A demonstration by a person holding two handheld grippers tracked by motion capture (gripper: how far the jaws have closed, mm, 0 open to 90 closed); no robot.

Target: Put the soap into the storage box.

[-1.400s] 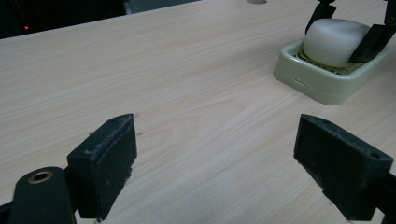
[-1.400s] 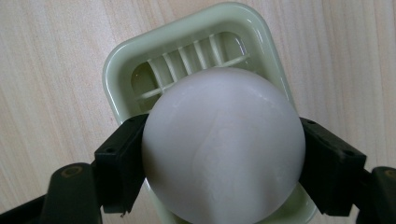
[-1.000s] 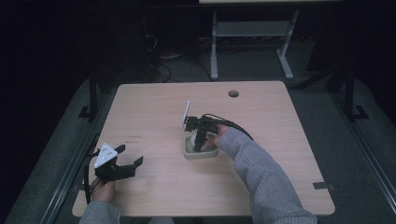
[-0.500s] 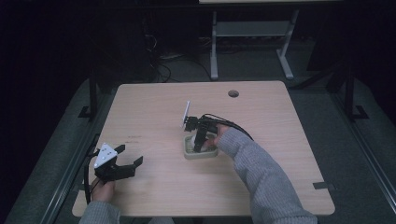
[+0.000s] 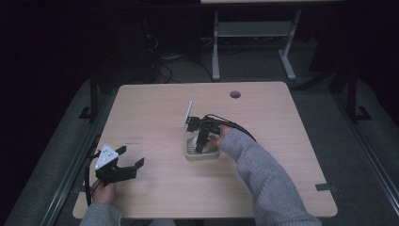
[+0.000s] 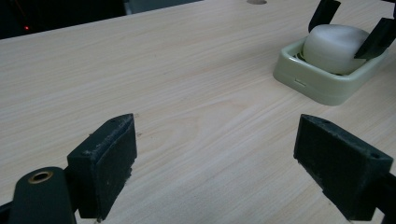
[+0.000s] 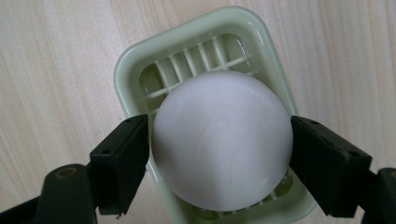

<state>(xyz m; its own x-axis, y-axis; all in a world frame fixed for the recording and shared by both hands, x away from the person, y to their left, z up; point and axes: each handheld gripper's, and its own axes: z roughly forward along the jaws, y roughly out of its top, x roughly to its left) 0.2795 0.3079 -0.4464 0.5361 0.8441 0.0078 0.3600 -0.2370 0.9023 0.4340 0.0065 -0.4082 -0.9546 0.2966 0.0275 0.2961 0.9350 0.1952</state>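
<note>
My right gripper [image 7: 219, 144] straddles the white soap bar [image 7: 222, 140] in its green soap dish [image 7: 135, 60] mid-counter [image 5: 155, 108], pads touching both sides; my left gripper [image 6: 215, 163] hangs spread, well apart

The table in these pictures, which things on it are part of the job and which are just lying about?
In use: round white soap bar; pale green slatted soap dish; right gripper, closed on the soap.

Lying about: left gripper, open and idle; round hole in the wooden tabletop.

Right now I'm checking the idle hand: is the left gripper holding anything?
No: the left gripper has its jaws wide apart over bare table, nothing between them.
</note>
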